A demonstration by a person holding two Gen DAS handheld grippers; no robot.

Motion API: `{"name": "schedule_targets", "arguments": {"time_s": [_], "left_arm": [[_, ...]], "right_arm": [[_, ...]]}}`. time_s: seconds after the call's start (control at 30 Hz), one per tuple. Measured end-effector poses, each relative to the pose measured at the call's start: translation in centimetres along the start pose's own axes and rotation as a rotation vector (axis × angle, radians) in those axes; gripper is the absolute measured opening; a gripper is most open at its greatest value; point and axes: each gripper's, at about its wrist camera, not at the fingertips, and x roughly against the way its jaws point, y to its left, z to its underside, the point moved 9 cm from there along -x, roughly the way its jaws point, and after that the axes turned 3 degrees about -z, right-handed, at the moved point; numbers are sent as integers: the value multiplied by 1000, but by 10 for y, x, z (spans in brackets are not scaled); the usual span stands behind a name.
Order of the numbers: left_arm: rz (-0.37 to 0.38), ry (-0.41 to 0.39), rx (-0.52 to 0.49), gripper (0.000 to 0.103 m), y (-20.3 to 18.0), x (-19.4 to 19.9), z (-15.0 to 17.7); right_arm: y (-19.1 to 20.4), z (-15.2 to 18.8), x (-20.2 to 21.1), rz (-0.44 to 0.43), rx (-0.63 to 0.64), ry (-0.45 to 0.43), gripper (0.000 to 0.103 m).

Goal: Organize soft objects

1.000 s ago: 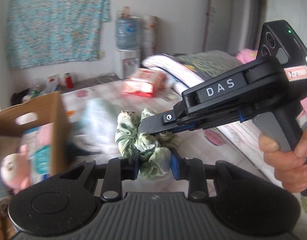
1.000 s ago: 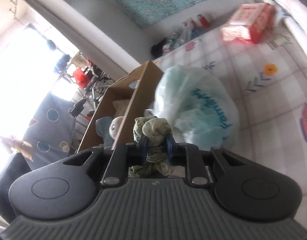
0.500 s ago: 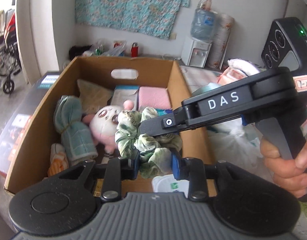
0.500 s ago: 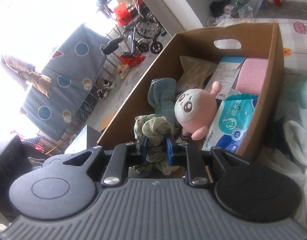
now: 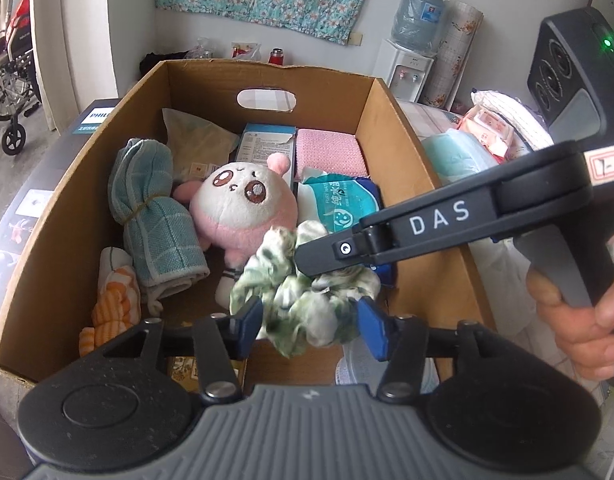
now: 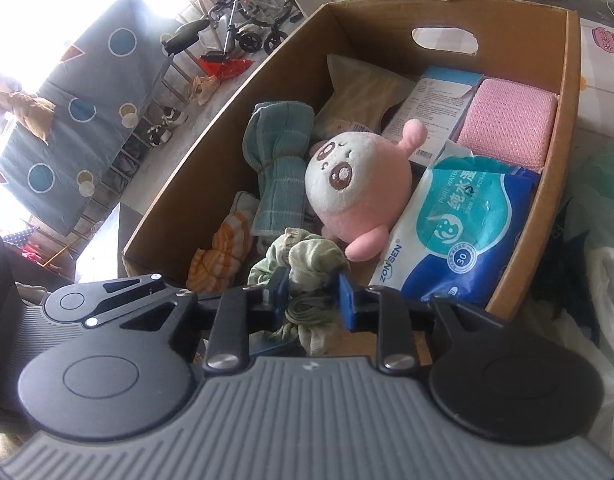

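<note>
- My left tool [image 5: 310, 330] is opening; the green scrunchie [image 5: 307, 300] hangs loose between its blue pads, over the cardboard box [image 5: 387, 120].
- My right tool [image 6: 313, 294] is opening too, pads just touching the scrunchie, beside the pink plush [image 6: 359, 184].

Home: water dispenser [image 5: 407, 68], wheelchair [image 5: 7, 92]

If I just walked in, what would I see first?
A round pink plush toy with big eyes, lying in the middle of a cardboard box. In front of it, a green scrunchie sits between the left gripper and right gripper, both opening. A blue wipes pack leans beside the toy.
</note>
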Motion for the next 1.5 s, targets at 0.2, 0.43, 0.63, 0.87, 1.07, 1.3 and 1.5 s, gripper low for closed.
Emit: {"name": "schedule_targets", "arguments": {"time_s": [0.2, 0.43, 0.63, 0.87, 1.07, 1.3, 1.5], "left_arm": [[-38, -13, -4, 58, 3, 2, 1], [-67, -65, 36, 63, 11, 19, -1], [-60, -128, 83, 78, 13, 41, -5], [-88, -165, 121, 98, 4, 63, -8], [-131, -200, 104, 103, -14, 80, -2], [-212, -208, 82, 103, -31, 92, 12], [-263, -172, 66, 103, -38, 89, 31]], "right_arm": [[0, -4, 2, 29, 27, -28, 29], [0, -4, 21, 20, 28, -96, 30], [-7, 3, 60, -1, -30, -212, 31], [-21, 31, 117, 28, -96, -362, 48], [-24, 69, 153, 112, -87, -431, 79], [-17, 110, 158, 218, -43, -410, 100], [-15, 131, 161, 273, -38, -420, 102]]}}
